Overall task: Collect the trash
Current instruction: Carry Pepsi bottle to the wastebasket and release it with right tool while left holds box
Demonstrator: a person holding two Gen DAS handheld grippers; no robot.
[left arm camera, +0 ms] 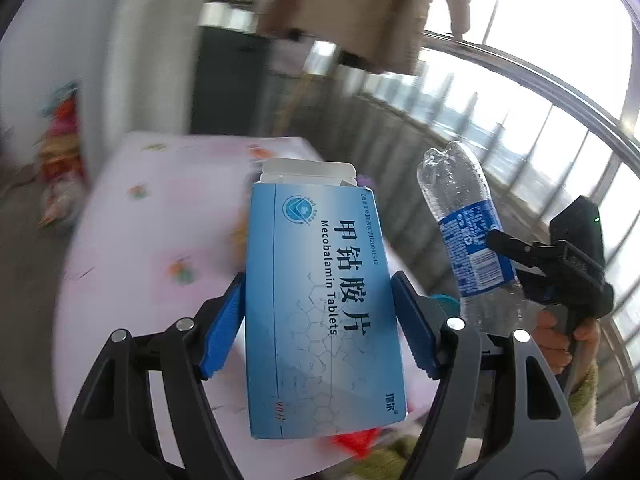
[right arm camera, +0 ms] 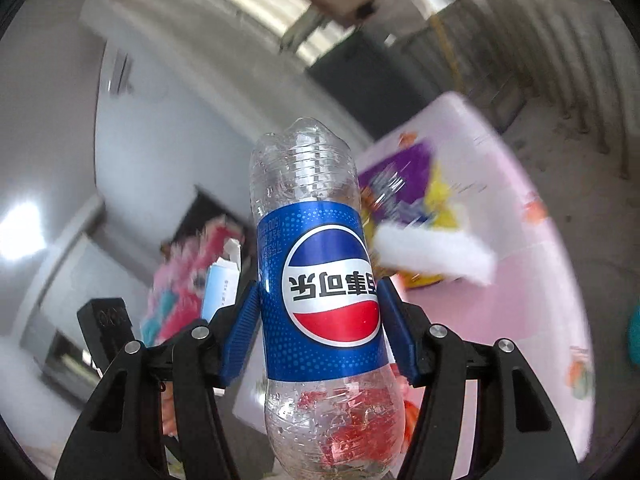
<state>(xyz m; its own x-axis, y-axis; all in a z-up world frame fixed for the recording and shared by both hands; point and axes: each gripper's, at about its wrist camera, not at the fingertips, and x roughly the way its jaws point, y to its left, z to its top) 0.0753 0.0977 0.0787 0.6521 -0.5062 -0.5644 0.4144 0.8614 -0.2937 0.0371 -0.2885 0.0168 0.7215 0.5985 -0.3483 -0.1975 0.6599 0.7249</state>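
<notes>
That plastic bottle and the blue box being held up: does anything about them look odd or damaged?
Yes. The Pepsi bottle, pinched in the right gripper, is held base-up, so its logo reads upside down. The clear base looks dented. The blue tablet box in the left gripper has its top flap open.

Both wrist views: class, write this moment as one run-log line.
left gripper: shut on blue tablet box | right gripper: shut on empty cola bottle | both above pink table | wrappers remain
</notes>
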